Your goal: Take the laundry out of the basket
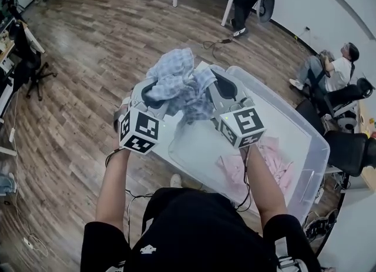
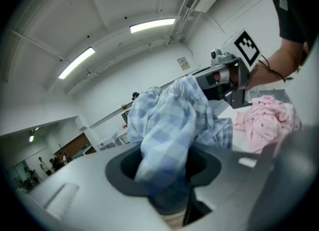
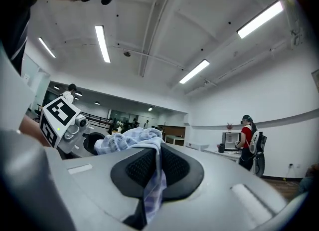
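Grip status: both tools are on one blue-and-white checked garment (image 1: 179, 83) of soft crumpled cloth, which hangs bunched in the air between them. Left gripper (image 1: 151, 89) has its jaws part-way apart and pinching a thick wad of the checked garment (image 2: 169, 120); in the left gripper view the cloth fills the gap between the dark pads (image 2: 124, 167). Right gripper (image 1: 218, 86) has its jaws pressed nearly together on a thin fold of the same garment (image 3: 132, 137), and a strip of it trails down between the ribbed black pads (image 3: 134, 167). Each gripper shows in the other's view: the right gripper (image 2: 227, 78) behind the cloth, the left gripper (image 3: 65, 125) at the left. In the head view the bundle sits over the far corner of the clear plastic storage bin (image 1: 288, 109), clear of its bottom. A pale pink crumpled garment (image 1: 276, 159) lies inside the bin, at its near right end, well apart from the held cloth. The bin stands over a wood-plank floor (image 1: 88, 77). A person in a red top (image 3: 246, 142) stands at a white table in the background.
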The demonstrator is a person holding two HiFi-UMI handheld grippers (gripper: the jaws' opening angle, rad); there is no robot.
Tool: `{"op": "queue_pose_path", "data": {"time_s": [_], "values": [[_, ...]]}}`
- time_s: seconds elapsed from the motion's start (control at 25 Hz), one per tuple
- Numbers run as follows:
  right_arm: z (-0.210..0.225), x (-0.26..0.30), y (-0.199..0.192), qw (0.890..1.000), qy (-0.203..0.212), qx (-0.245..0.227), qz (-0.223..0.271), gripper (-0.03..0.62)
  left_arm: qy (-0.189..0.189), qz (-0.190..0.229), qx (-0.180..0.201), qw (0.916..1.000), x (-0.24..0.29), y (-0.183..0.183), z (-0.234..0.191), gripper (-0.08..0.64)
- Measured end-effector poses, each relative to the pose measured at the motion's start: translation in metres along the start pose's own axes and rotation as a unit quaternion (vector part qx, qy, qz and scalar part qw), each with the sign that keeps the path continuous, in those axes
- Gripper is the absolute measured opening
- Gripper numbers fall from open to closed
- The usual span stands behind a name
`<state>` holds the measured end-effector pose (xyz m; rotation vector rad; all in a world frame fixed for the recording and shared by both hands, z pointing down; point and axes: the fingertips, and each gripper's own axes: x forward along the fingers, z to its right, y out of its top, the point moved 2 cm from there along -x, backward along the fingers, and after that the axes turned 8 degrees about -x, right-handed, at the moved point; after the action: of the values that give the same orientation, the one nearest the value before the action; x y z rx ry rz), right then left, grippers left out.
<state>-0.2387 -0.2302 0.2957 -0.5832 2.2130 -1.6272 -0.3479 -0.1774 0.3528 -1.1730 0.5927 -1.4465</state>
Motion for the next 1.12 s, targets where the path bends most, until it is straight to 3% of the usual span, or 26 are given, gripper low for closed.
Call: {"op": "queue_pose_path", "data": {"time_s": [0.2, 0.4, 0.48, 0.64, 0.88, 0.96, 1.12], "values": [[-0.027, 0.029, -0.013, 0.999, 0.039, 0.005, -0.018, 0.012, 0.018, -0.020, -0.016, 0.9995, -0.008, -0.031, -0.020, 0.173], [-0.040, 0.038, -0.046, 0.993, 0.063, 0.004, -0.096, 0.019, -0.007, -0.046, -0.043, 0.9980, 0.003, -0.066, -0.011, 0.179], [-0.041, 0.038, -0.058, 0.989, 0.072, 0.007, -0.128, 0.062, -0.018, -0.057, -0.056, 0.9967, 0.010, -0.077, -0.005, 0.181], [-0.048, 0.032, -0.076, 0.980, 0.104, 0.008, -0.170, 0.207, -0.027, -0.081, -0.084, 0.9927, 0.021, -0.099, 0.001, 0.181], [-0.049, -0.003, -0.094, 0.956, 0.182, -0.020, -0.231, 0.283, -0.024, -0.124, -0.114, 0.9853, 0.034, -0.124, 0.002, 0.183], [-0.039, -0.012, -0.089, 0.958, 0.179, -0.012, -0.225, 0.290, -0.034, -0.126, -0.119, 0.9842, 0.036, -0.125, 0.007, 0.184], [-0.022, -0.012, -0.075, 0.973, 0.141, 0.012, -0.185, 0.285, -0.089, -0.105, -0.113, 0.9840, 0.039, -0.116, 0.031, 0.218]]}}
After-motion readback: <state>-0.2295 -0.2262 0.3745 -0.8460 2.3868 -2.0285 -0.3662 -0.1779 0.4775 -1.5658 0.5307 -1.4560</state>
